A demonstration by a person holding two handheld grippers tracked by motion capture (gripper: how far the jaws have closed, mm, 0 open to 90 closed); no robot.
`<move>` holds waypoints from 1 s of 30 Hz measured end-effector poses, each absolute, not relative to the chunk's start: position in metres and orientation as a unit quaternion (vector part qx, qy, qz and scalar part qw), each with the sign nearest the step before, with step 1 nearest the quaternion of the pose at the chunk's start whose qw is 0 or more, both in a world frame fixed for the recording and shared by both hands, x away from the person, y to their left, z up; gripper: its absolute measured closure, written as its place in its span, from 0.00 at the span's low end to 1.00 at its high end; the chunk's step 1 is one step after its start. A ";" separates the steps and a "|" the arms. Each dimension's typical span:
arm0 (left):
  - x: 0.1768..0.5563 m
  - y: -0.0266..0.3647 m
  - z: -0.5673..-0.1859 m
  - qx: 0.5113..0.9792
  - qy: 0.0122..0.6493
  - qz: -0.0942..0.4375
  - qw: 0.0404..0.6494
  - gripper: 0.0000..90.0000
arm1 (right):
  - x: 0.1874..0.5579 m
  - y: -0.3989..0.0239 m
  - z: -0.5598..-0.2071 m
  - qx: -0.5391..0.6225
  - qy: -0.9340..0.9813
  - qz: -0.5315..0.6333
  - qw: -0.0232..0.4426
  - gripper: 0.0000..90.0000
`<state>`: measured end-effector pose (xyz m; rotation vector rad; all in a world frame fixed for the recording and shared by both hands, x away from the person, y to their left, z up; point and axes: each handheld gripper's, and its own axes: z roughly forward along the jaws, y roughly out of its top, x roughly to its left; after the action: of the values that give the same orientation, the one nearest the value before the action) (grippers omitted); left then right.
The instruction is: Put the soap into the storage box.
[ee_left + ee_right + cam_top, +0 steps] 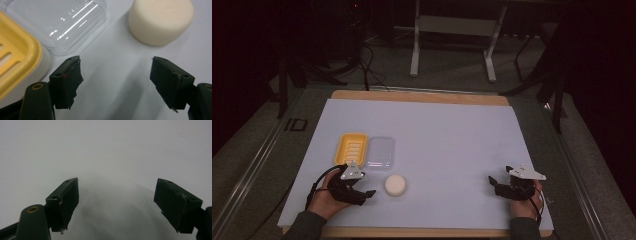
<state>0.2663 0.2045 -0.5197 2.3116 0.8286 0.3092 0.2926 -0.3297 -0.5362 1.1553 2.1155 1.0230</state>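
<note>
High view: yellow soap dish (351, 149) empty, clear lid (380, 152) beside; both tools spread, holding nothing.

On the table's white mat (452, 130), the soap dish (351, 149) lies at my left, and its clear lid (381, 152) lies just to the right of it, the two touching or nearly so. The round soap bar (395, 185) sits nearer to me than the lid, a little to its right and apart from it. My left gripper (368, 193) rests just left of the soap and in front of the dish. My right gripper (493, 182) lies well off to the right, near the mat's front right corner.
</note>
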 end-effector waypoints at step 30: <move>0.281 0.179 -0.486 0.932 0.204 0.085 0.288 0.22 | 0.293 -0.329 -0.536 0.426 0.783 0.373 0.258 0.22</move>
<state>0.2810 0.1794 -0.4863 2.4893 0.5448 0.2265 0.2926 -0.3287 -0.5362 1.1543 2.1236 1.0129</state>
